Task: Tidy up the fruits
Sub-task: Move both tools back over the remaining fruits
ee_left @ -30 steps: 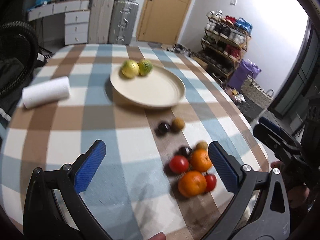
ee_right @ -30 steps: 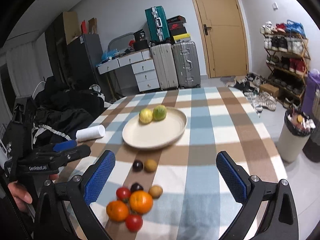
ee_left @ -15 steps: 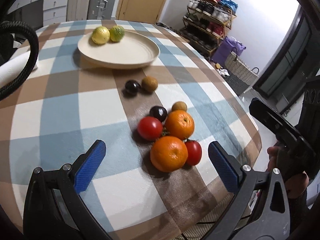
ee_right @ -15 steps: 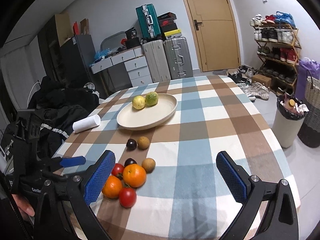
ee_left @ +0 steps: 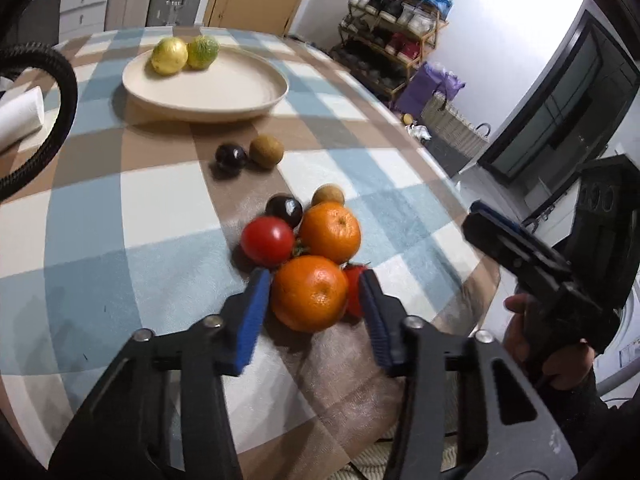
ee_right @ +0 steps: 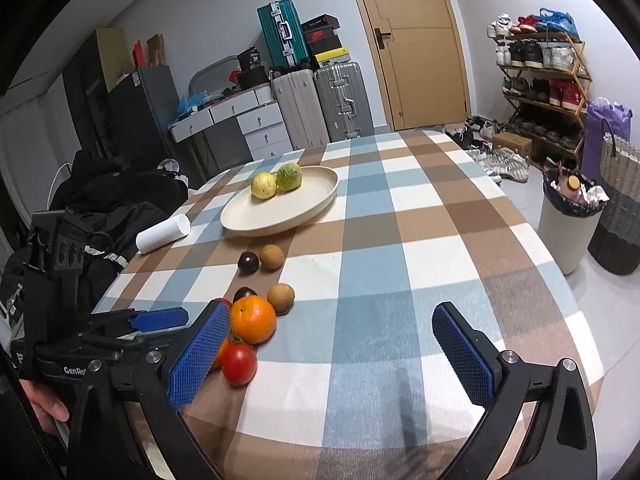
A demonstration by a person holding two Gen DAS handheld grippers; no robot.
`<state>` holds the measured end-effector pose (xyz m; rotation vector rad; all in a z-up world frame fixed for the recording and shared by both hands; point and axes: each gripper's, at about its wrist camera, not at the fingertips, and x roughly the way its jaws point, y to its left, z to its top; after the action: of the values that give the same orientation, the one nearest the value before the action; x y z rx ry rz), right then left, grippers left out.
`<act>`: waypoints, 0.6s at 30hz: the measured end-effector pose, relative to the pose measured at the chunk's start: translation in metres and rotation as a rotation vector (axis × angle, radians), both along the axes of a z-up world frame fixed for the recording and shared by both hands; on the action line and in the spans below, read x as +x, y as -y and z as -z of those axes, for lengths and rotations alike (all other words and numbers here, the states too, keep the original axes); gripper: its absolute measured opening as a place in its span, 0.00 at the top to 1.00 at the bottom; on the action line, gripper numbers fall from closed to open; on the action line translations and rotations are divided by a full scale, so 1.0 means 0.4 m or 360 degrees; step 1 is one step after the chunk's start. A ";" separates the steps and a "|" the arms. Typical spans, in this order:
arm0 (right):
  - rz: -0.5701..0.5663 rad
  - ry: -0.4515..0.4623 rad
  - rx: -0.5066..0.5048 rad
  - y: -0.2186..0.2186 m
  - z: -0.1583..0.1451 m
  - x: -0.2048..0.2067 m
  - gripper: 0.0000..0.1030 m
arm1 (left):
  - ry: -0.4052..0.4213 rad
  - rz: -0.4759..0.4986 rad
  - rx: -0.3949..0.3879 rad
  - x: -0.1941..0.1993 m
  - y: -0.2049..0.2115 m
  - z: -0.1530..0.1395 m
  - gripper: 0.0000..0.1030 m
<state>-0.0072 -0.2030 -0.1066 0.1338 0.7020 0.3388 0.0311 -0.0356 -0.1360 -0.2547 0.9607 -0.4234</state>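
My left gripper (ee_left: 314, 304) has its blue pads closed around the near orange (ee_left: 309, 293), which still rests on the checked tablecloth. Beside it lie a second orange (ee_left: 330, 232), a tomato (ee_left: 267, 241), another tomato (ee_left: 354, 289) partly hidden, a dark plum (ee_left: 284, 209) and a kiwi (ee_left: 327, 194). A further plum (ee_left: 230, 157) and kiwi (ee_left: 266, 151) lie nearer the cream plate (ee_left: 240, 96), which holds a yellow fruit (ee_left: 169, 56) and a green fruit (ee_left: 203, 52). My right gripper (ee_right: 332, 356) is open and empty above the table's near edge, right of the fruit pile (ee_right: 253, 319).
A white paper roll (ee_right: 163, 233) lies left of the plate (ee_right: 304, 216). The table edge curves close on the right. A bin (ee_right: 570, 220), baskets and a shoe rack stand on the floor beyond. Suitcases and drawers line the back wall.
My left gripper moved forward and down to the fruit pile and closed its fingers around the near orange. My right gripper stayed open and drifted slightly closer to the table.
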 end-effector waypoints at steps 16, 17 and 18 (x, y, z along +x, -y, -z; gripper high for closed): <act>-0.0096 -0.0072 0.0043 -0.026 0.025 -0.003 0.00 | 0.0050 -0.0025 -0.0124 -0.012 -0.044 -0.013 0.62; -0.0106 -0.0078 0.0051 -0.029 0.027 -0.004 0.00 | 0.0055 -0.0029 -0.0137 -0.015 -0.051 -0.016 0.62; -0.0115 -0.0082 0.0056 -0.031 0.029 -0.005 0.00 | 0.0065 -0.0036 -0.0155 -0.017 -0.060 -0.022 0.62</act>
<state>-0.0090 -0.1906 -0.1180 0.1513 0.7530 0.4186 0.0244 -0.0117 -0.1270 -0.3437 0.8977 -0.4535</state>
